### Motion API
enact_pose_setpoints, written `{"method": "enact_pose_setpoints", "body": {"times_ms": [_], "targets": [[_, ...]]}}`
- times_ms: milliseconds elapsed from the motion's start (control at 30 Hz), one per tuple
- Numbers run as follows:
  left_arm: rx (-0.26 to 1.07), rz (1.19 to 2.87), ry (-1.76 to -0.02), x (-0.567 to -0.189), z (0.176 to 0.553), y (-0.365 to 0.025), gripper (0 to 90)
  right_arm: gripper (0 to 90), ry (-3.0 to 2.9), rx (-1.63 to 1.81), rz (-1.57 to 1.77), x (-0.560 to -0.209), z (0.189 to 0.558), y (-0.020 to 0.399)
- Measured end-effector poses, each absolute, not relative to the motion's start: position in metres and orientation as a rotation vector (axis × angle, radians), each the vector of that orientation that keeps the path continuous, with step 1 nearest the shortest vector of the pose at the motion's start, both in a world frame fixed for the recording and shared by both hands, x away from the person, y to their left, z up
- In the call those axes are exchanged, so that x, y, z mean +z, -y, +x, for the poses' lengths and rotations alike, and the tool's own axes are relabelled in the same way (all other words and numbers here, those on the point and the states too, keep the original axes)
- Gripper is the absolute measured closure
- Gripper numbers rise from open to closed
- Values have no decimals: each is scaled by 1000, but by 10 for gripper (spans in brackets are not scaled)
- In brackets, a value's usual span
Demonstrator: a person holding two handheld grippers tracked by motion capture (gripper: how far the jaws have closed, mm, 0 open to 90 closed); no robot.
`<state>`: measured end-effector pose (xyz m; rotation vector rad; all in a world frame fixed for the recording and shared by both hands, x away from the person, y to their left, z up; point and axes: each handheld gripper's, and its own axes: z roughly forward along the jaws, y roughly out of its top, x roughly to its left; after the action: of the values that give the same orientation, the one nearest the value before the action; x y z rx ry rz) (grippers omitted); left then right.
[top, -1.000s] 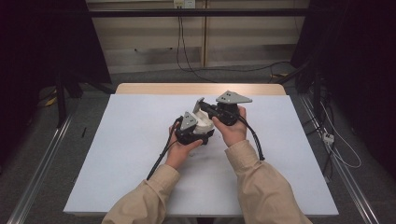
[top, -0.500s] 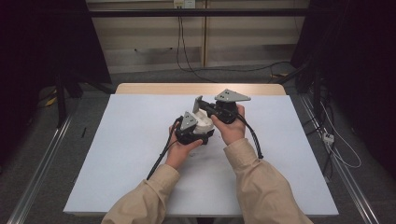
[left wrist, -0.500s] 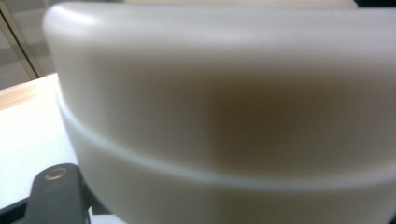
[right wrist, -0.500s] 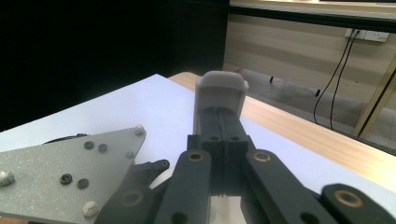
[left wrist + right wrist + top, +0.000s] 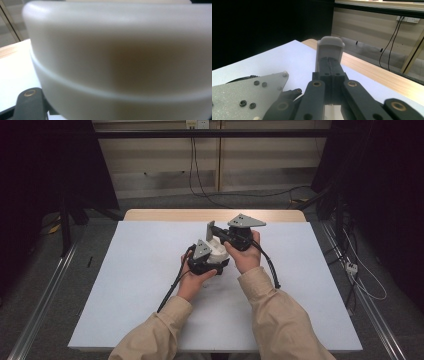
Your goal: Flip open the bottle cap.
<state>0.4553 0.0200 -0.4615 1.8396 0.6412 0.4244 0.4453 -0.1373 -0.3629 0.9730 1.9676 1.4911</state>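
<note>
Near the middle of the table (image 5: 125,285), a white object (image 5: 218,253) sits between the two grippers, its shape hard to make out. Its blurred, rounded side looms before the left gripper (image 5: 207,257), whose jaws are closed, though what they hold is hidden. Touching it on the far right, the right gripper (image 5: 211,231) points far-left, jaws pressed together, empty, white-capped.

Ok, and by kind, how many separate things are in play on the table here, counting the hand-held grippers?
Hand-held grippers: 2, the left hand-held gripper and the right hand-held gripper
White parts: 2, the large rounded white part in the left one, and the small white piece at the right one's jaw tips
Total: 4
</note>
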Motion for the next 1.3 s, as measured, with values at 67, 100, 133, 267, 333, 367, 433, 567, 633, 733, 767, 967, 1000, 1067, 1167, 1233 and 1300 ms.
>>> {"method": "enact_pose_setpoints", "body": {"times_ms": [67, 100, 133, 267, 333, 367, 433, 567, 633, 733, 767, 967, 1000, 1067, 1167, 1233, 1300], "targets": [[425, 1840, -641, -461, 455, -20, 187, 900, -1969, 1489, 971, -363, 446, 137], [425, 1839, -641, -462, 455, -20, 187, 900, -1968, 1489, 971, -363, 446, 137], [424, 1839, -642, -462, 455, -20, 187, 900, -1969, 1486, 968, -363, 446, 137], [425, 1840, -642, -462, 455, -20, 187, 900, -1969, 1485, 968, -362, 447, 136], [424, 1840, -642, -462, 455, -20, 187, 900, -1969, 1486, 969, -362, 448, 135], [426, 1845, -639, -461, 455, -20, 187, 900, -1969, 1485, 967, -362, 448, 135], [427, 1840, -650, -462, 455, -20, 187, 900, -1968, 1486, 971, -362, 449, 135], [427, 1841, -646, -462, 455, -20, 187, 900, -1970, 1491, 971, -362, 451, 134], [427, 1841, -646, -462, 455, -20, 187, 900, -1968, 1490, 969, -363, 451, 133], [430, 1843, -647, -462, 455, -20, 187, 900, -1977, 1474, 970, -364, 453, 132], [430, 1843, -647, -462, 455, -20, 187, 900, -1983, 1469, 968, -365, 453, 132], [427, 1842, -646, -462, 455, -20, 187, 900, -1989, 1464, 976, -368, 455, 131], [433, 1848, -633, -461, 456, -20, 187, 900, -1988, 1465, 975, -368, 455, 131], [427, 1842, -646, -462, 455, -20, 187, 900, -1986, 1469, 978, -368, 456, 131], [428, 1842, -646, -462, 455, -19, 187, 900, -1985, 1467, 979, -368, 456, 131], [430, 1847, -634, -461, 455, -19, 187, 900, -1989, 1466, 982, -369, 456, 130], [456, 1860, -619, -461, 454, -19, 187, 900, -2001, 1454, 977, -371, 457, 129]]}}
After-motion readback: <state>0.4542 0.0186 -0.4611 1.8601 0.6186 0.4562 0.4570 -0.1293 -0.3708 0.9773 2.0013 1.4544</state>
